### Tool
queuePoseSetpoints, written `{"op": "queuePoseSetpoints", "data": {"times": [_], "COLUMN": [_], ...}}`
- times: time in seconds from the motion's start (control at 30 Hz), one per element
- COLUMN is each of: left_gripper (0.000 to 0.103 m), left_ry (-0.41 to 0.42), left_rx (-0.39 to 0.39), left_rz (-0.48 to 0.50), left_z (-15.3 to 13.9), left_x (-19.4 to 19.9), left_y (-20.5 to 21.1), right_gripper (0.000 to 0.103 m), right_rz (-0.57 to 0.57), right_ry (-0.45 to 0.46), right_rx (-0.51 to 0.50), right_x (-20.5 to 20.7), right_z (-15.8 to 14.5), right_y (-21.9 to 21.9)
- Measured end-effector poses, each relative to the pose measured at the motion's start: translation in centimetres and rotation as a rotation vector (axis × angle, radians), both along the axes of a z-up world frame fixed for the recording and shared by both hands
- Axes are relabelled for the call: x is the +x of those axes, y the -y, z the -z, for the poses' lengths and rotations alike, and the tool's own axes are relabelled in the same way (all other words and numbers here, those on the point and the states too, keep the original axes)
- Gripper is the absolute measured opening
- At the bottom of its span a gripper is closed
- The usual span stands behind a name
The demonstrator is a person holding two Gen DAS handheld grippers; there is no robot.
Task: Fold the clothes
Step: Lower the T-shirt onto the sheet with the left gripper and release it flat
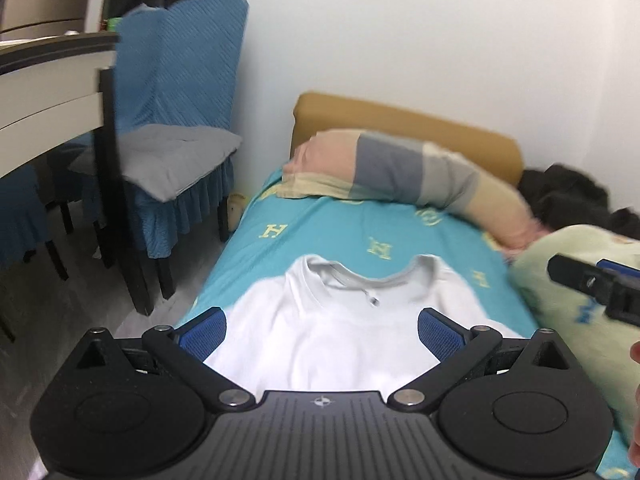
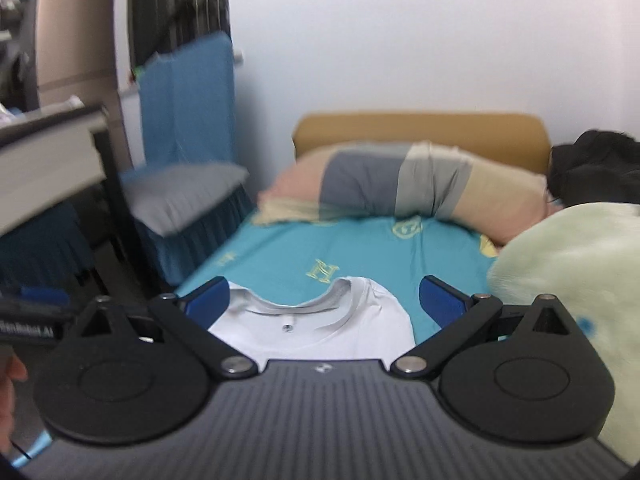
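Note:
A white T-shirt (image 1: pixel 340 320) with a grey collar lies flat on the teal bed sheet (image 1: pixel 320 224), collar toward the pillows. My left gripper (image 1: pixel 320 332) is open above the shirt's body, holding nothing. The shirt also shows in the right wrist view (image 2: pixel 320 328), where my right gripper (image 2: pixel 324 300) is open above the collar area, also empty. The right gripper's tip shows at the right edge of the left wrist view (image 1: pixel 600 284). The shirt's lower part is hidden under both gripper bodies.
A striped pillow (image 1: pixel 400 168) and a tan headboard (image 1: pixel 400 120) lie at the bed's far end. A pale green blanket (image 2: pixel 572 280) and dark clothing (image 2: pixel 596 164) are on the right. A blue-covered chair (image 1: pixel 176 120) and a table (image 1: pixel 48 92) stand left of the bed.

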State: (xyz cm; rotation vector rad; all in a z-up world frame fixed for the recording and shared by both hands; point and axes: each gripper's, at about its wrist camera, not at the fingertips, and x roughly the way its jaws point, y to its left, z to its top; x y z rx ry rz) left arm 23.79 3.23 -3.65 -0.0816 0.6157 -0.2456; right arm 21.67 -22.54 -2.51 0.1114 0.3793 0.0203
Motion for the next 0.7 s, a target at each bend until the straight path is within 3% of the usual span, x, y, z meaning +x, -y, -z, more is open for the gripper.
{"op": "queuePoseSetpoints", "data": {"times": [0.17,0.37,0.53,0.7], "left_gripper": [0.103,0.103,0.1,0.096], "left_ry": [-0.005,-0.037,-0.127,-0.203], "left_rx": [-0.039,-0.093,-0.192,-0.325], "left_rz": [-0.032,-0.068,-0.137,-0.233], "left_z": [-1.5,-1.9,0.1,2.3], "left_x": [-8.9,-15.4,-15.9,-13.5], "left_y": [-2.6,-5.5,-8.2,-10.8], "right_gripper": [0.103,0.103,0.103,0.103], "right_rz": [0.008,0.001,-0.004,0.013], "right_ry": [0.079,0.109,0.11,0.068], "right_rx": [0.033,-0.001,-0.017,0.052], "right_x": [-9.4,-17.8,-20.7,-21.8], "right_z": [-3.0,-3.7,-2.1,0.2], "right_y": [-0.6,-2.0,-2.1,-1.0]}}
